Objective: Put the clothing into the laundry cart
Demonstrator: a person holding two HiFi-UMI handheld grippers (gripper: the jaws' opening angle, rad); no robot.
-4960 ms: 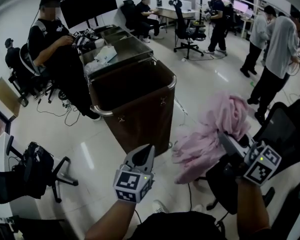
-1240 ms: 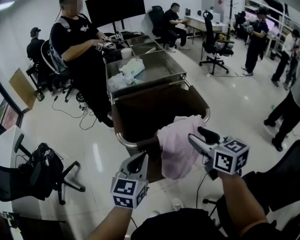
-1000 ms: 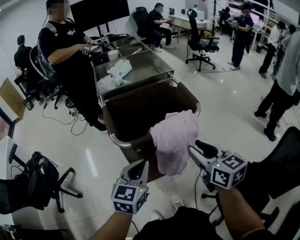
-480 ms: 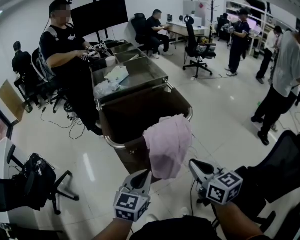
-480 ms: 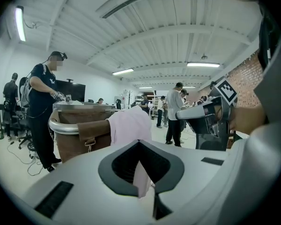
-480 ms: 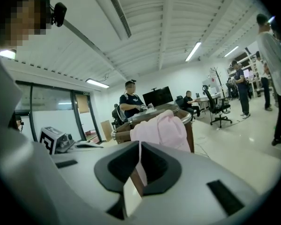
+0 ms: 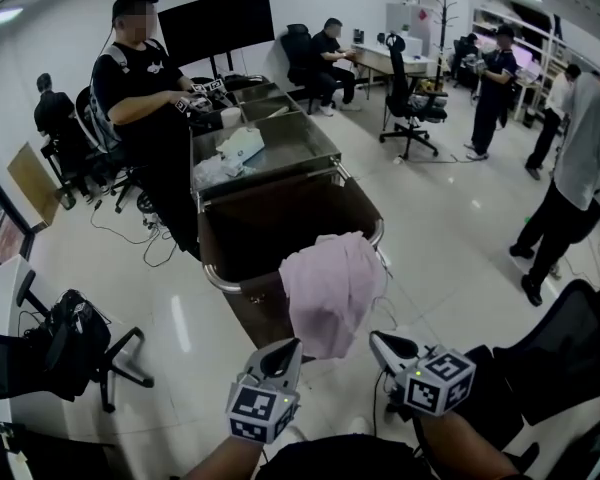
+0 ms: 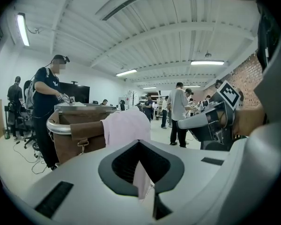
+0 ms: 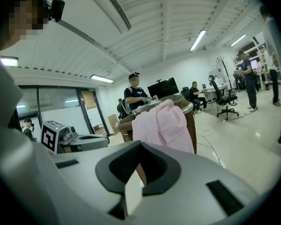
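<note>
A pink garment (image 7: 330, 288) hangs draped over the near rim of the brown laundry cart (image 7: 220, 280), most of it dangling down the outside. My left gripper (image 7: 285, 348) sits shut and empty just below and left of the cloth's lower edge. To the right, my right gripper (image 7: 380, 340) is shut with nothing in it, a short way from the cloth. In the left gripper view, the garment (image 8: 126, 125) and cart (image 8: 61, 125) lie beyond the left gripper (image 8: 139, 142). The right gripper view shows the garment (image 9: 166, 125) past the right gripper (image 9: 140, 143).
A steel table (image 7: 280, 153) with white items stands behind the cart, and a person in black (image 7: 140, 78) works at its left side. An office chair (image 7: 70, 348) stands at the left and a black chair (image 7: 550, 348) at the right. Several people (image 7: 580, 158) stand beyond.
The pink garment went from my right gripper, right of the cart, onto the cart's near rim. My right gripper let go, drew back toward me and closed. The left gripper barely moved.
</note>
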